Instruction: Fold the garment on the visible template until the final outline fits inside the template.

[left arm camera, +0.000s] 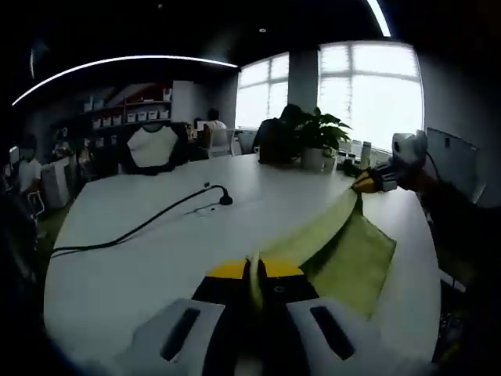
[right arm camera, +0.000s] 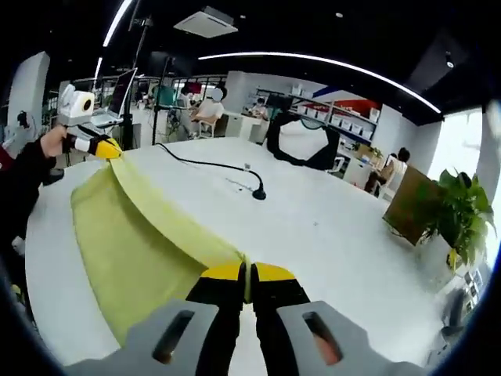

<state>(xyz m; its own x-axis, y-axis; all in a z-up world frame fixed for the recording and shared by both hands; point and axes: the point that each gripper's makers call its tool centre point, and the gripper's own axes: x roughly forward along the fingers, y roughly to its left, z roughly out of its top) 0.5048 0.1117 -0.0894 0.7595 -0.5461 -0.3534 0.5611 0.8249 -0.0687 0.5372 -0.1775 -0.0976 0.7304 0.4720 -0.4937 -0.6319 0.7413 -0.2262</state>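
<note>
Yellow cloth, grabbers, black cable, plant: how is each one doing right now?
Garment: lifted, stretched between both grippers, lower part draped on table.
Left gripper: shut on garment edge.
Right gripper: shut on garment edge.
Black cable: lying loose on table.
Potted plant: upright.

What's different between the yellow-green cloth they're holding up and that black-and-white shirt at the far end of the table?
The cloth is plain yellow-green; the shirt is white with black sleeves. The cloth is pinched at two ends by the left gripper and right gripper and stretched above the table; the shirt lies untouched at the table's far end. Both are fabric.
</note>
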